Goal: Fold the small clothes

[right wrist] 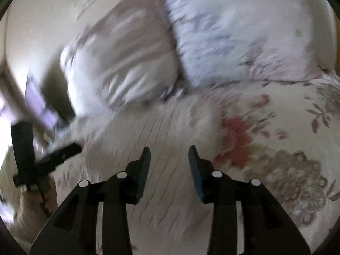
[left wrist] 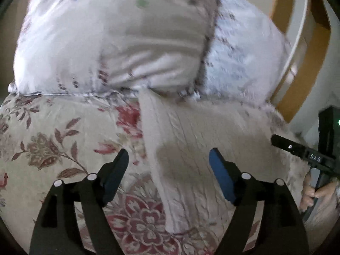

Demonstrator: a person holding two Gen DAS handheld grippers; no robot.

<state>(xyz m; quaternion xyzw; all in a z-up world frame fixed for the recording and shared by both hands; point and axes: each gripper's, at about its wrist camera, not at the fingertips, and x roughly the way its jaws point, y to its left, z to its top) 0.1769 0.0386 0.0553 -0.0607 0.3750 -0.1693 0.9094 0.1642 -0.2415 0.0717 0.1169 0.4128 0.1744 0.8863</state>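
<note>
A pale textured garment (left wrist: 191,140) lies flat on the floral bedspread (left wrist: 48,140), running from the pillows toward me. My left gripper (left wrist: 169,161) is open and empty, hovering over the garment's left edge. The right gripper's body (left wrist: 314,159) shows at the right edge of the left wrist view, held by a hand. In the blurred right wrist view the same garment (right wrist: 153,131) lies below my right gripper (right wrist: 169,159), which is open and empty above the cloth. The left gripper's body (right wrist: 42,159) shows at the left there.
Two white floral pillows (left wrist: 110,42) lie at the head of the bed, just beyond the garment. A wooden headboard or frame with a white rail (left wrist: 297,48) stands at the right. The floral bedspread (right wrist: 286,148) extends to the right in the right wrist view.
</note>
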